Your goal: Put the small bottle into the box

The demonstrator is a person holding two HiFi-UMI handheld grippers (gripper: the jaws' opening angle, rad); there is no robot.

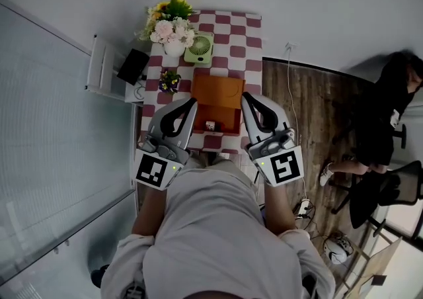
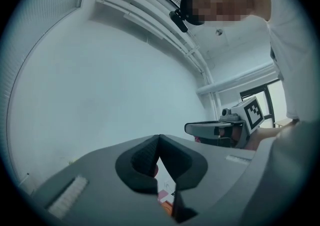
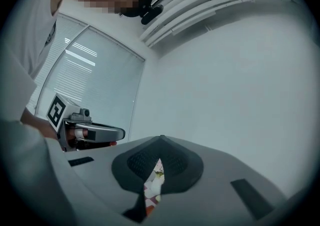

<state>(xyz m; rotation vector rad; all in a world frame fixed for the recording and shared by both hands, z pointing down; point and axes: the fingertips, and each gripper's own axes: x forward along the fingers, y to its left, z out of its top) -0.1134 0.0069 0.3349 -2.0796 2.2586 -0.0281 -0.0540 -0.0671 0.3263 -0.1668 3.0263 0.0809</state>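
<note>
**Table:** the narrow table under a red-and-white chequered cloth (image 1: 252,34) runs away from the person, with its long edges to left and right.

**Box:** the open orange-brown box (image 1: 218,92) stands midway between the long edges, toward the near edge. Its lid is raised on the far side and its tray faces the person.

**Left gripper:** the grey left gripper (image 1: 192,101) (image 2: 159,138) is held above the table's near left corner. Its jaws are pressed together at the tips and nothing is pinched. Only a sliver of cloth shows through the slot beneath them.

**Right gripper:** the grey right gripper (image 1: 244,96) (image 3: 161,140) is above the near right corner, likewise closed tip to tip and empty. Both grippers point away from the person, with their tips slanting inward toward the box.

**Bottle:** the small pale bottle (image 1: 210,125) rests on the orange floor of the tray, close to the tray's near side. It is judged to be already inside the box, though it is too small to confirm its seating or its long axis.

**Governing relation:** the bottle lies below both tips and between them, to the right of the left gripper and to the left of the right one. It appears somewhat nearer the left tip. How far either gripper is above the bottle cannot be determined.

**Assessment:** if any further grasp is required, the left gripper looks to have the shorter reach, and its jaws would have to part first
</note>
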